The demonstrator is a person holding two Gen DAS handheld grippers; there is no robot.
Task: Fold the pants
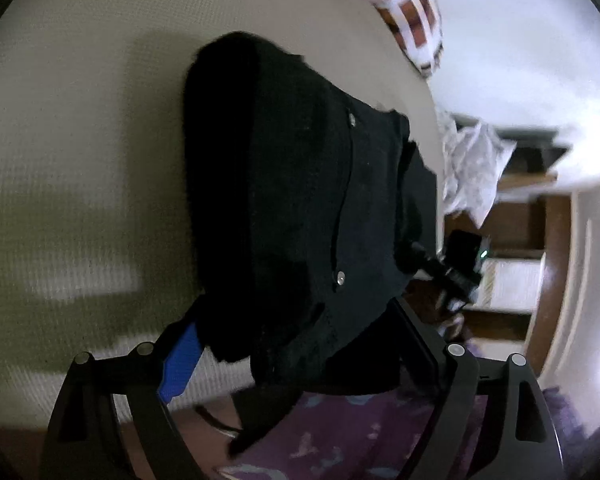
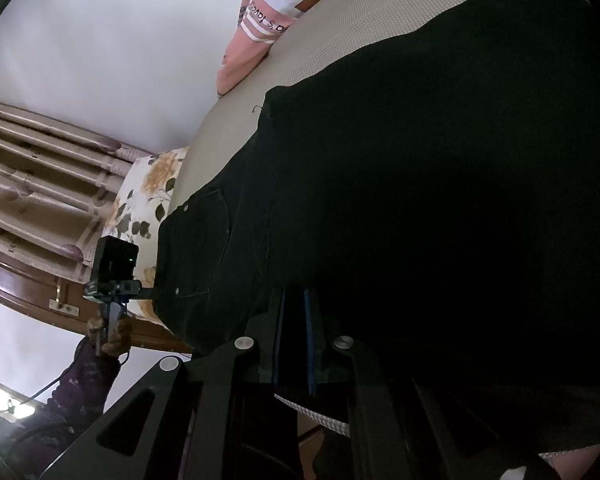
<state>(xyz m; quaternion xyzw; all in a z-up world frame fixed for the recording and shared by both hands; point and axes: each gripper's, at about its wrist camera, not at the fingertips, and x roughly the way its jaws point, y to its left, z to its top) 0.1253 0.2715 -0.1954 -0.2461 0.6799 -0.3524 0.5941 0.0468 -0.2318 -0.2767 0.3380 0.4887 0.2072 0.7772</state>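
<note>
Pants [image 1: 300,200] lie part-folded on the bed [image 1: 80,160]; left tool [image 1: 296,344] wide around the hem, right tool [image 2: 296,344] pinching their edge; more folds remain.

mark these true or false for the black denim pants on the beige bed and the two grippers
1. The black denim pants lie on the beige textured bed cover. True.
2. The left gripper is clamped shut. False: its jaws stand wide, with the pants' edge between them.
3. The right gripper has its fingers together. True.
4. The pants are light blue. False: they are black.
5. A pink striped cloth lies at the bed's far edge. True.
</note>
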